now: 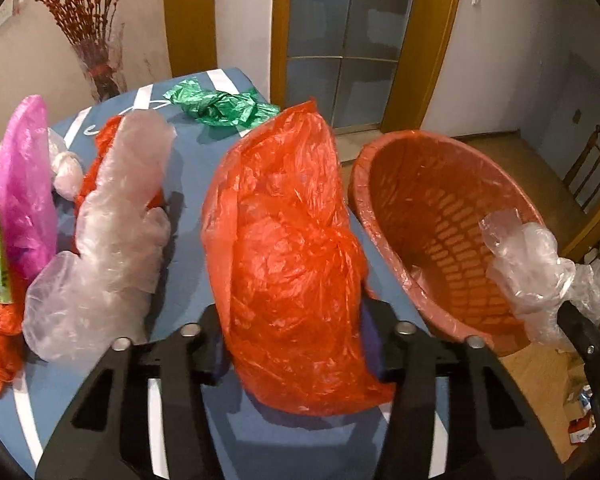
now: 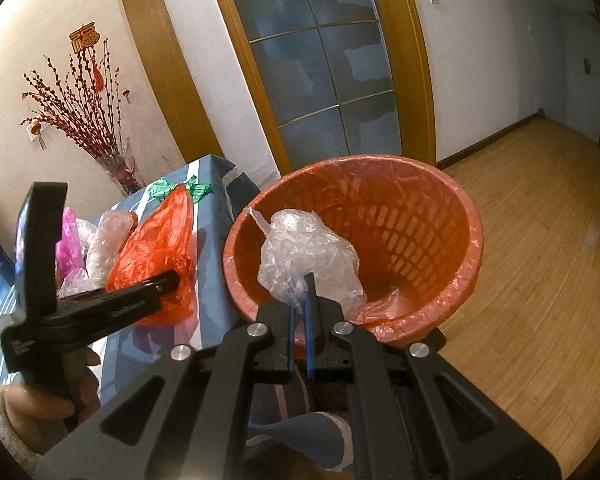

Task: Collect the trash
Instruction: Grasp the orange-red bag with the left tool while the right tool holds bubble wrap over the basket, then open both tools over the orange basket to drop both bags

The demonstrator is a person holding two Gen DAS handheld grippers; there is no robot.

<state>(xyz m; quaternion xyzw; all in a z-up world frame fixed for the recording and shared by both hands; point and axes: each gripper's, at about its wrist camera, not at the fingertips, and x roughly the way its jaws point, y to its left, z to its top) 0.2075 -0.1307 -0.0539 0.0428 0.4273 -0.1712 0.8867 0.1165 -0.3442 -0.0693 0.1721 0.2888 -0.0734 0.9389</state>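
Right now the left tool [image 1: 292, 344] has its fingers on either side of an orange-red plastic bag [image 1: 284, 248] that stands on the blue, white-striped worktop [image 1: 196, 168]; the pads look pressed into the bag's lower sides, pinching it. From the right wrist view the same tool [image 2: 168, 280] reaches into that bag [image 2: 156, 248], held by a hand [image 2: 40, 400] in a pale fuzzy sleeve. White lettering on the tool's black body is too small to read.

Right tool [image 2: 300, 300] is pressed together on a crumpled clear plastic bag [image 2: 308, 256], held over the open mouth of the orange waste basket [image 2: 420, 208], which is lined with a reddish bag and sits just beside the worktop edge. In the left view that clear bag [image 1: 528, 264] hangs at the basket [image 1: 380, 152] rim.

More trash on the worktop: another clear bag [image 1: 112, 232], a pink bag [image 1: 24, 184], a green bag [image 1: 220, 106] at the far end, more orange plastic [image 1: 0, 340] at the left edge.

Gold Chinese character ornament [image 2: 85, 36] hangs on the wall above red-berried branches [image 2: 80, 104] in a vase; the character is not sharp enough to read.
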